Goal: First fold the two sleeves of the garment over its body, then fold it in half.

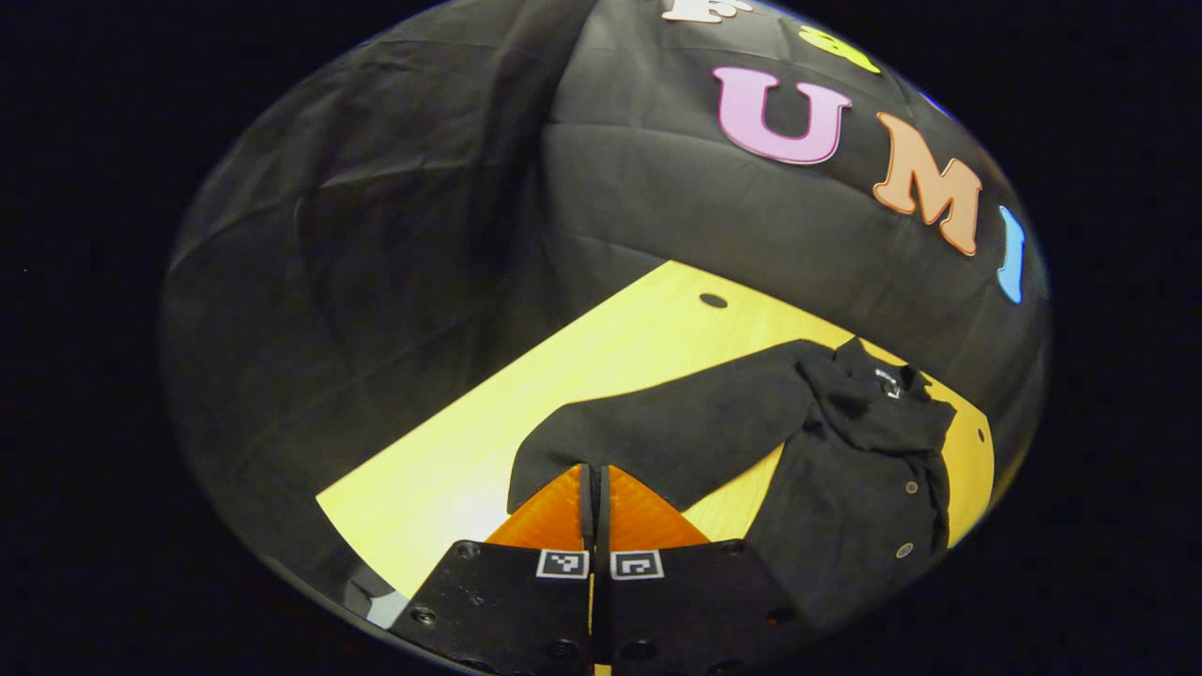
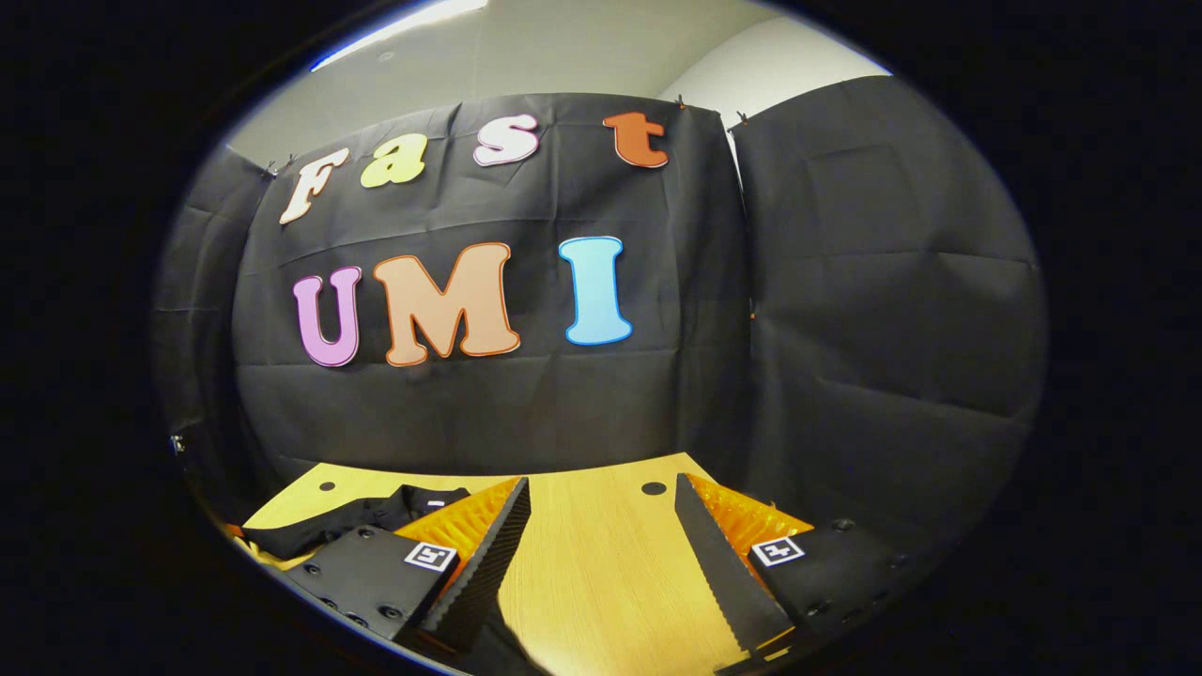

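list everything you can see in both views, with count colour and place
garment: one, black, with small round buttons, lying on the table's right part in the left gripper view; one sleeve stretched out flat toward the left gripper
table: one, light yellow wood with small dark holes, under the garment, against the booth wall
booth wall: black cloth panels, behind and beside the table
room wall and ceiling: pale, above the cloth in the right gripper view
left gripper: one, jaws together, tips at the sleeve's end; whether cloth is pinched cannot be told
right gripper: one, jaws wide apart above bare table, garment off to its left
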`<state>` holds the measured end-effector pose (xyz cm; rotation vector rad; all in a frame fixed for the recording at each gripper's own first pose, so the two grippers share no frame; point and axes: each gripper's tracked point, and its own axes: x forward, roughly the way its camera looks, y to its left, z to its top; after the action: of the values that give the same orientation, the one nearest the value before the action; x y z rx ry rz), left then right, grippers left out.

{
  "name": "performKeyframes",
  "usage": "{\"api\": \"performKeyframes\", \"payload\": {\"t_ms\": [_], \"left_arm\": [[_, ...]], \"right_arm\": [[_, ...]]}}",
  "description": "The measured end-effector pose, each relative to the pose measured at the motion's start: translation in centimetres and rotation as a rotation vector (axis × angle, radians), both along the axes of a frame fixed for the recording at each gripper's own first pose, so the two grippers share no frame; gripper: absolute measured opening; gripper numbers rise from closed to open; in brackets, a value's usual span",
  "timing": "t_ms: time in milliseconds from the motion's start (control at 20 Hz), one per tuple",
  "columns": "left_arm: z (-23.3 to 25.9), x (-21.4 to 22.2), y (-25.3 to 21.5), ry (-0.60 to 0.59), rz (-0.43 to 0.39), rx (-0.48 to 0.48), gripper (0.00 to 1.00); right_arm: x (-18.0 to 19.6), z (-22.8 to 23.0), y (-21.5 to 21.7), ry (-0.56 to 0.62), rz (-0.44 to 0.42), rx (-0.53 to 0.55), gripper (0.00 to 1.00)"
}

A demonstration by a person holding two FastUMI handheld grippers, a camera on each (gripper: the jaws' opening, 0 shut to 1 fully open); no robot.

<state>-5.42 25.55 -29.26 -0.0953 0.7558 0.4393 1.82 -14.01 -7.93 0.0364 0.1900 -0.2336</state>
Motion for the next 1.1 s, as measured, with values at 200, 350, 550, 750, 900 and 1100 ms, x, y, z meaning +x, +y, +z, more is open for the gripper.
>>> {"api": "performKeyframes", "payload": {"t_ms": [200,350,550,750,900,1100], "left_arm": [[3.6,4.3,-2.4,-0.063,-0.101,0.023,0.00],[5.7,8.2,-5.4,-0.129,-0.160,-0.004,0.00],[7.2,12.6,-9.8,-0.192,-0.245,-0.020,0.00],[7.3,16.9,-15.6,-0.224,-0.347,-0.042,0.00],[6.6,19.7,-20.1,-0.235,-0.423,-0.067,0.00],[4.9,22.5,-26.6,-0.235,-0.528,-0.086,0.00]], "right_arm": [[-0.7,-0.7,-1.1,0.004,-0.024,0.016,0.98],[-1.4,-1.3,-2.1,0.010,-0.051,0.015,0.98],[-2.5,-1.5,-4.0,0.010,-0.086,0.021,0.98],[-3.6,-1.7,-6.1,0.005,-0.140,0.014,0.98],[-4.6,-1.7,-7.2,0.006,-0.168,0.014,0.98],[-6.2,-1.9,-8.4,0.019,-0.202,-0.008,0.95]]}}
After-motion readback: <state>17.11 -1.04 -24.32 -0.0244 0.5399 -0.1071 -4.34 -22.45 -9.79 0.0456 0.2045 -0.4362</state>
